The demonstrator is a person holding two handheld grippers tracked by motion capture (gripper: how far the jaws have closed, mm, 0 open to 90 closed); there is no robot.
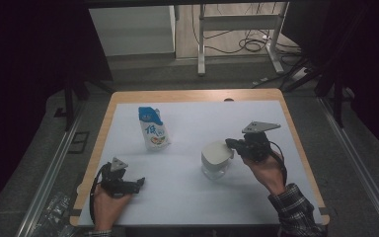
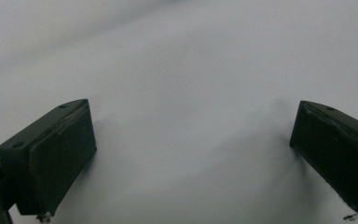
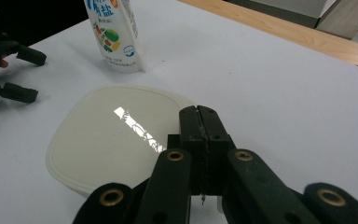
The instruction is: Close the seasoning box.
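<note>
A white pouch with a blue top and printed label stands upright at the mat's left middle. Right of centre sits a clear tub with a cream lid. My right gripper is shut, its jaws pressed flat together, the tips lying over the lid's right edge; I see nothing between them. My left gripper rests low on the mat at the front left, open, with only bare mat between its pads.
A white mat covers the wooden table. Crumpled clear plastic lies off the table's front left corner. Beyond the far edge stand metal desk legs and loose cables on the floor.
</note>
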